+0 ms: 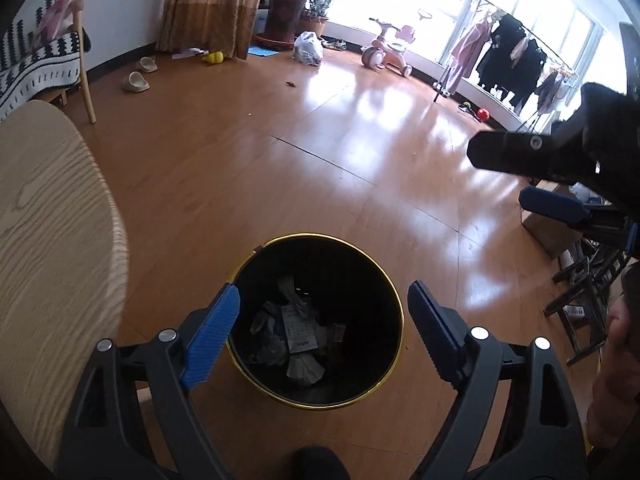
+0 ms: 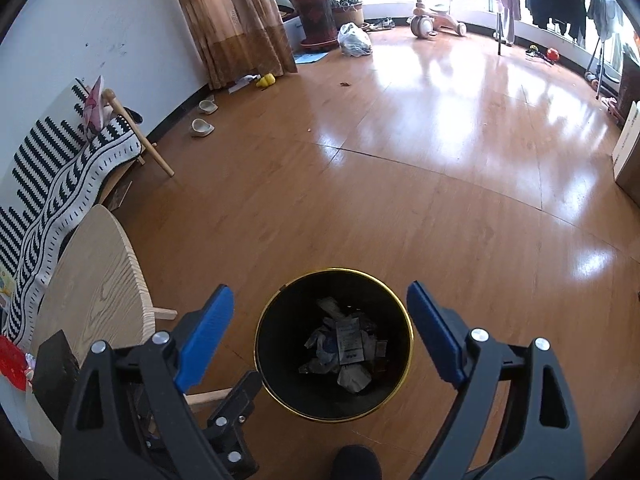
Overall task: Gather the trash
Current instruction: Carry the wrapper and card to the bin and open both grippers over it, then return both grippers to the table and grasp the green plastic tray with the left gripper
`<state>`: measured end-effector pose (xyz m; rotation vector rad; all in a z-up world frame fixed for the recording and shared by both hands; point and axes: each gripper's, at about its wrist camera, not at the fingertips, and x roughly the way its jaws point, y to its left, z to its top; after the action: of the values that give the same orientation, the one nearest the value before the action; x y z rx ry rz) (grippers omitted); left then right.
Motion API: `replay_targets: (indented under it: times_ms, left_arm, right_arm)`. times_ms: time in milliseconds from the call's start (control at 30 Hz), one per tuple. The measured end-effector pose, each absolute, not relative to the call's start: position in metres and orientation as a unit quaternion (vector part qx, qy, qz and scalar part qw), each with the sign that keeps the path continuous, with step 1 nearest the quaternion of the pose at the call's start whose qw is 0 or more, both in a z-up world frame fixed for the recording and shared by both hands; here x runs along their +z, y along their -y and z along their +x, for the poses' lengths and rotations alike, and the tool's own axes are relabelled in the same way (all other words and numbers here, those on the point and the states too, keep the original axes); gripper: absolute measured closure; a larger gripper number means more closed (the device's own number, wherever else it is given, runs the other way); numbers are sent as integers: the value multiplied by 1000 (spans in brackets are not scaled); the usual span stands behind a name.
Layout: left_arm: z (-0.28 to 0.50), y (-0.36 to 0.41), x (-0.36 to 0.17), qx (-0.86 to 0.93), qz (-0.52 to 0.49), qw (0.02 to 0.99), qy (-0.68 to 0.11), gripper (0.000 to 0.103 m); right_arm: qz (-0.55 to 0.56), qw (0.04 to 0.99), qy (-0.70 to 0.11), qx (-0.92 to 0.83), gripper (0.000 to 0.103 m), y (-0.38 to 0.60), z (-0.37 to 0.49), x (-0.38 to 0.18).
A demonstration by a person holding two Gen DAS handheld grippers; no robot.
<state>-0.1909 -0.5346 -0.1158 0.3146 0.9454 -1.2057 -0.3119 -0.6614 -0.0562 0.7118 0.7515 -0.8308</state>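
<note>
Left wrist view: upright black bin [image 1: 316, 396], mouth upward, crumpled trash [image 1: 298, 332] inside, both grippers [image 1: 324, 320] [image 2: 320, 326] spread apart, empty.

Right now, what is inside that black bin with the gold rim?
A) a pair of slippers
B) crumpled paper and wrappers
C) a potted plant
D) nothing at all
B: both views look down into the bin, and crumpled paper and wrappers lie at its bottom; the slippers and the plant are far off by the wall.
</note>
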Motion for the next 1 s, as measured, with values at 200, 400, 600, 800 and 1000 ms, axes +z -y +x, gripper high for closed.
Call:
replay_targets:
  times_ms: [200,400,600,800,1000]
  left_arm:
    - [-163,495,-91,-522,115,735,-418,19]
    - [-107,422,-58,-461,90,789,-397,11]
    - [-27,312,-29,-360,51,851,-380,11]
    - [53,172,-17,-237,1,898,-370,11]
    - [120,29,-19,-96,-4,933,-346,11]
  right_arm:
    - [325,798,-350,-369,16,647,-289,-49]
    - [298,825,-361,-318,14,607,-229,-37]
    - [246,858,-381,-240,13,533,-139,-26]
    - [198,879,-404,-157,13,439,-45,-24]
    - [125,892,-424,-99,13,355,14,-30]
